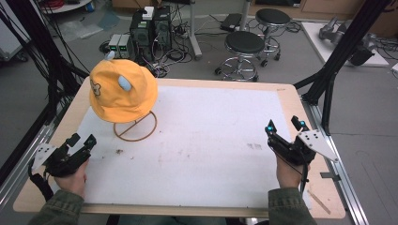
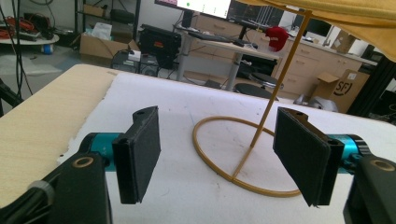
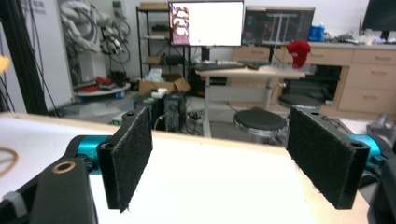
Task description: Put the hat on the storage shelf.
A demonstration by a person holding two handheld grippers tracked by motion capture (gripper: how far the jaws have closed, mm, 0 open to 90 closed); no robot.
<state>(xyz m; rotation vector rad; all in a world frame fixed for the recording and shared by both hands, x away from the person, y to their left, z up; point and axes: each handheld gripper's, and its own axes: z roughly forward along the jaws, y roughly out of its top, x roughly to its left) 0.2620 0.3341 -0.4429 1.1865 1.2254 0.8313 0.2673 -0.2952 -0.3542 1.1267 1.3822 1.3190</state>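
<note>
We see our left gripper (image 1: 80,140) and right gripper (image 1: 285,125) both spread wide, holding nothing, above the white mat (image 1: 197,140).

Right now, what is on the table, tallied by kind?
Hats: 1, the yellow hat
Wire stands: 1, the stand under it
Hand-held tools: 2, left tool and right tool, both open
Total: 4

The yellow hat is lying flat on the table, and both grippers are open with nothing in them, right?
Not quite. The yellow hat is not flat on the table; it sits up on a thin wire stand, as the high view shows. The rest is right: the left gripper and right gripper are both open with nothing between their fingers.
</note>
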